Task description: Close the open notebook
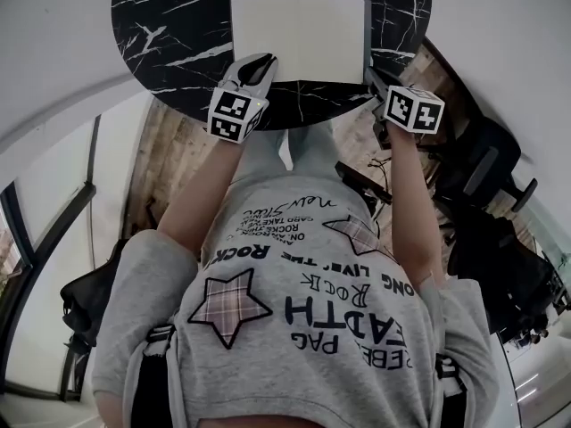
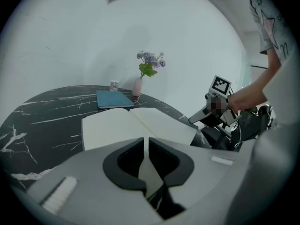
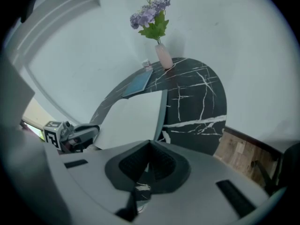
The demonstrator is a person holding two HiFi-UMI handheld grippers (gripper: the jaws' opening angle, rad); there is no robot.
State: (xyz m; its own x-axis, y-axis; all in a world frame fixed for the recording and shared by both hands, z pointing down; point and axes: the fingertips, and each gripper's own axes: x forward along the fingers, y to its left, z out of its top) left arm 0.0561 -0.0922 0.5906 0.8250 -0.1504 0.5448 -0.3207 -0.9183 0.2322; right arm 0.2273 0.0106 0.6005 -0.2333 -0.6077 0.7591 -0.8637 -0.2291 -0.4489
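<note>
one open notebook (image 1: 299,38)
we hold left gripper (image 1: 260,62) and right gripper (image 1: 375,80), jaws closed, at the counter's (image 1: 161,25) near edge.

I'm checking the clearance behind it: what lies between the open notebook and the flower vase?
A closed teal book, flat on the table, clearest in the right gripper view.
</note>
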